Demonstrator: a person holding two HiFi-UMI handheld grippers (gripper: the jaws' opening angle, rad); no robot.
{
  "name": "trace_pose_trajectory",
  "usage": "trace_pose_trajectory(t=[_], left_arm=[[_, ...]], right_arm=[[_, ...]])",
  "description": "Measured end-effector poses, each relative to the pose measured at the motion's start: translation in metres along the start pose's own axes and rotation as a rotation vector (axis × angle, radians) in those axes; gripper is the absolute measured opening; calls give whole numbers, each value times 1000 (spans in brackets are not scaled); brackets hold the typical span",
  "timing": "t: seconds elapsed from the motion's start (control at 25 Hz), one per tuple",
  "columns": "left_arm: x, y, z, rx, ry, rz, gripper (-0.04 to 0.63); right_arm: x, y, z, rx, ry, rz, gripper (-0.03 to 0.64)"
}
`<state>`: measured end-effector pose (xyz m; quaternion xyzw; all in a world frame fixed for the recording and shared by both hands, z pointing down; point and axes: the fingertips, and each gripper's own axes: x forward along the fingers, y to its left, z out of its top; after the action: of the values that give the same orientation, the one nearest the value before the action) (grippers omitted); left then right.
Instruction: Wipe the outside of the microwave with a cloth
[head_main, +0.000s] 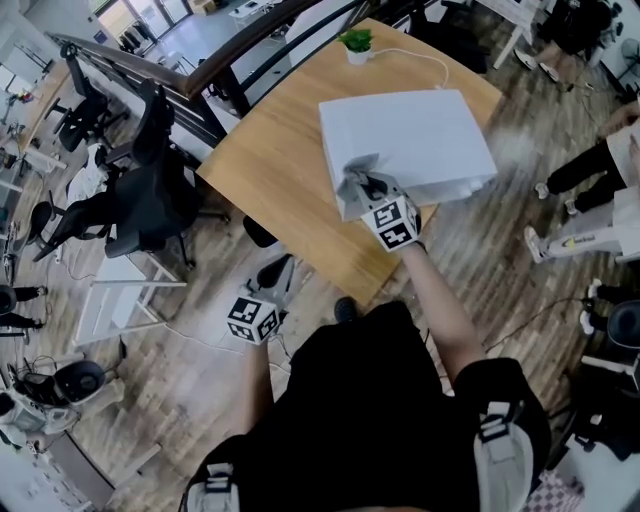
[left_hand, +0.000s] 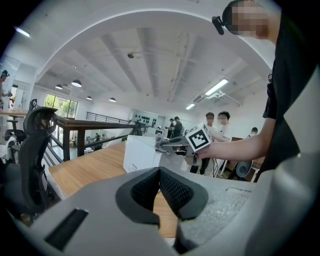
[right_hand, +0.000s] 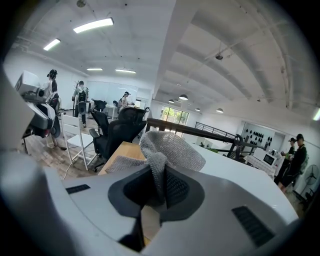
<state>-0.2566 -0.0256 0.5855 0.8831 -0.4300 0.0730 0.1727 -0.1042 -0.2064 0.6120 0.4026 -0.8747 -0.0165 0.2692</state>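
Observation:
A white microwave (head_main: 410, 140) stands on a wooden table (head_main: 280, 160). My right gripper (head_main: 370, 188) is shut on a grey mesh cloth (head_main: 355, 178) and holds it against the microwave's near left corner. In the right gripper view the cloth (right_hand: 167, 150) bunches up out of the jaws, with the microwave's white top (right_hand: 240, 175) to the right. My left gripper (head_main: 272, 285) hangs low beside the table's near edge, shut with nothing between its fingers. The left gripper view shows the microwave (left_hand: 142, 152) and the right gripper's marker cube (left_hand: 198, 137) beyond the closed jaws.
A small potted plant (head_main: 357, 43) stands at the table's far edge, with a white cable (head_main: 425, 60) running to the microwave. Black office chairs (head_main: 140, 190) and a railing (head_main: 250, 60) lie to the left. People stand to the right (head_main: 600, 170).

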Motion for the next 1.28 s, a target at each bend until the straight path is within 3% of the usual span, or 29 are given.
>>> trace_pose_trajectory(t=[0.4, 1.28], left_arm=[[-1, -2, -1, -5, 3, -5, 2], [44, -30, 22, 11, 17, -29, 2]], right_arm=[[-4, -12, -8, -6, 23, 7, 28], [-38, -84, -43, 74, 80, 15, 28]])
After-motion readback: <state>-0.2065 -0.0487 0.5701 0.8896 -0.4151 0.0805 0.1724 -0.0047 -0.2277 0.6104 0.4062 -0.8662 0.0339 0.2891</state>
